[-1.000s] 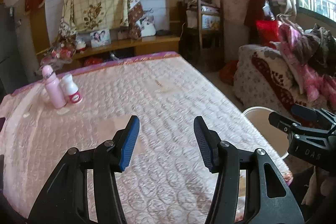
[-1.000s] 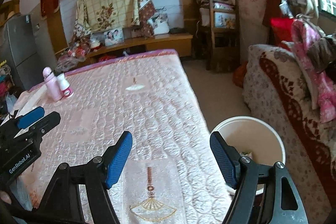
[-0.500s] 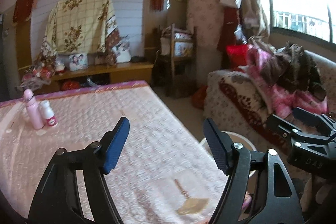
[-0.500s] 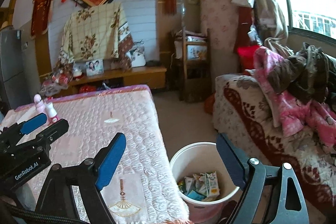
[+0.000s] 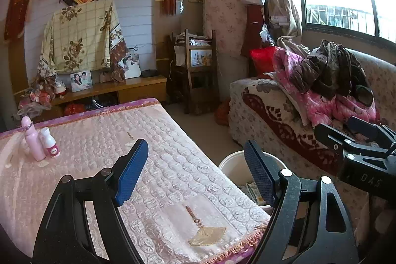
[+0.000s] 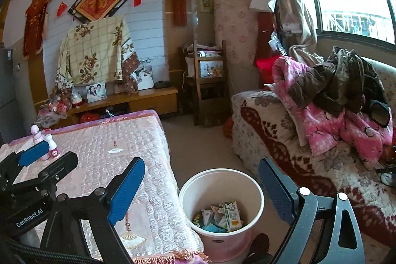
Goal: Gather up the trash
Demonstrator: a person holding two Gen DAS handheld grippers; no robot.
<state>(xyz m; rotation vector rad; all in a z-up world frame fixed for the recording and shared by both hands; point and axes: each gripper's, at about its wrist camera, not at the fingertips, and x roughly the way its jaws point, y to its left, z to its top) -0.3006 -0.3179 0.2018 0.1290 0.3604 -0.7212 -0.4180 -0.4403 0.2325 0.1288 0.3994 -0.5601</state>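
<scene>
A cluttered living room, pink quilted table [image 5: 173,165] in front. The white bin [image 6: 257,192] beside it holds milk cartons [image 6: 231,214]. Left gripper [image 5: 195,175] and right gripper [image 6: 201,187] have just spread wide, both empty. Two bottles [image 5: 40,142] remain, possibly the last pickup.

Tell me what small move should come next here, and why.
Probably reach the left gripper toward the pink bottle and white bottle on the table: both grippers are open and empty, and the bucket already holds cartons.
</scene>
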